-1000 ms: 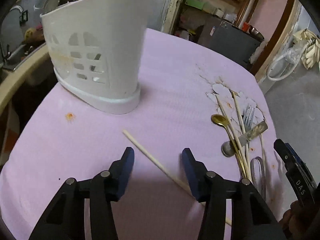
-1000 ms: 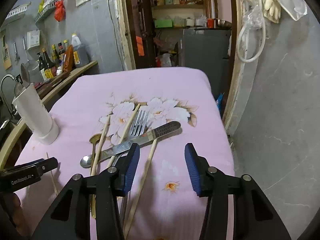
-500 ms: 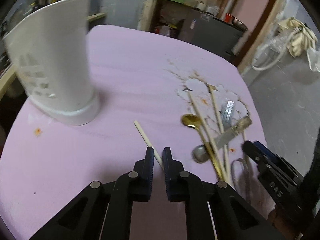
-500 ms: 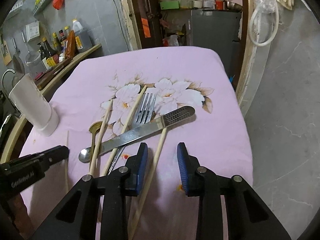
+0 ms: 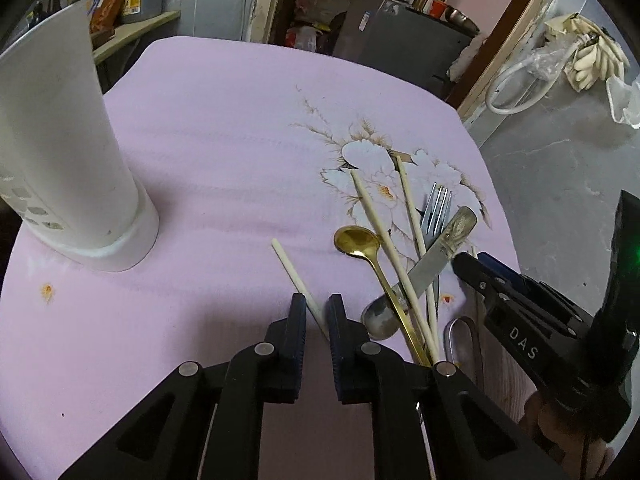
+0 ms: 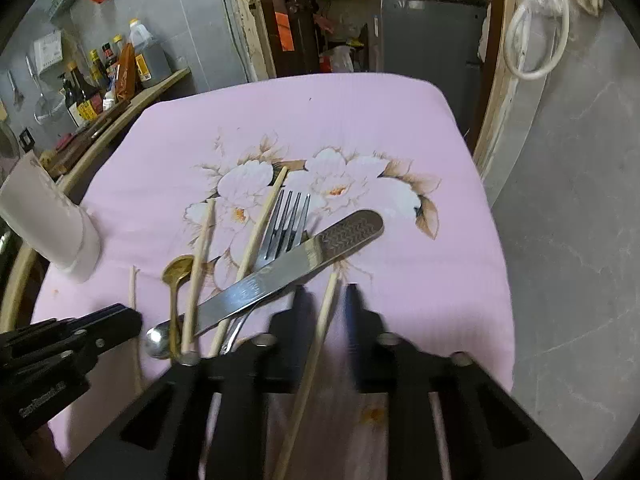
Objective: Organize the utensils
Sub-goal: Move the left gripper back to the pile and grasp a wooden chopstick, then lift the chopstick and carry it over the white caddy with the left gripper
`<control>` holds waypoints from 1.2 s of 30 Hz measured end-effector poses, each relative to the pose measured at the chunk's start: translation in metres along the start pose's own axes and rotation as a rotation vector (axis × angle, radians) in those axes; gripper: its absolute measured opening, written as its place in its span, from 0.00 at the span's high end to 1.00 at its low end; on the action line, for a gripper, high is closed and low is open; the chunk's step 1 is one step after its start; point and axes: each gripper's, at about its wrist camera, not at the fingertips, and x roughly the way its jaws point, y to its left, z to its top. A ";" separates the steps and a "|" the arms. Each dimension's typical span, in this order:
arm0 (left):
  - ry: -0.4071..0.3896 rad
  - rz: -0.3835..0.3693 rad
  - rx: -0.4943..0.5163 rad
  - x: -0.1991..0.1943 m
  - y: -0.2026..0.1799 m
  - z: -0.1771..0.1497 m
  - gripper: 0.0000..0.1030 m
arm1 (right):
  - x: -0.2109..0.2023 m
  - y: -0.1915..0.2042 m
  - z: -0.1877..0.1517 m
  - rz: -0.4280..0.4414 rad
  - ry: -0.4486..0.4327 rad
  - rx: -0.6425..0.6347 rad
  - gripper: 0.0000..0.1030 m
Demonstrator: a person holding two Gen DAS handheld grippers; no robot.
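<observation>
Holder (image 5: 60, 152) left, cutlery heap (image 5: 404, 264) right — chopstick (image 5: 298, 280) between

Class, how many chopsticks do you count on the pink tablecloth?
4. One lies apart, between the left gripper's fingers; two cross in the pile under the knife; one runs between the right gripper's fingers. More could be hidden.

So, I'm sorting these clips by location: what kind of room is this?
Most likely a home kitchen. Sauce bottles stand on a counter by a tiled wall, a ladle hangs there, and a white utensil holder sits on the cloth-covered table.
</observation>
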 end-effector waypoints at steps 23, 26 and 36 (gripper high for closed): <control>-0.074 -0.171 0.070 -0.059 0.006 0.001 0.95 | -0.106 -0.015 -0.026 0.138 -0.295 0.122 0.96; -0.106 -0.204 0.086 -0.080 0.011 0.001 0.95 | -0.129 -0.007 -0.028 0.131 -0.345 0.128 0.96; -0.346 -0.264 0.078 -0.168 0.051 0.032 0.95 | -0.193 0.052 0.002 0.138 -0.551 0.142 0.96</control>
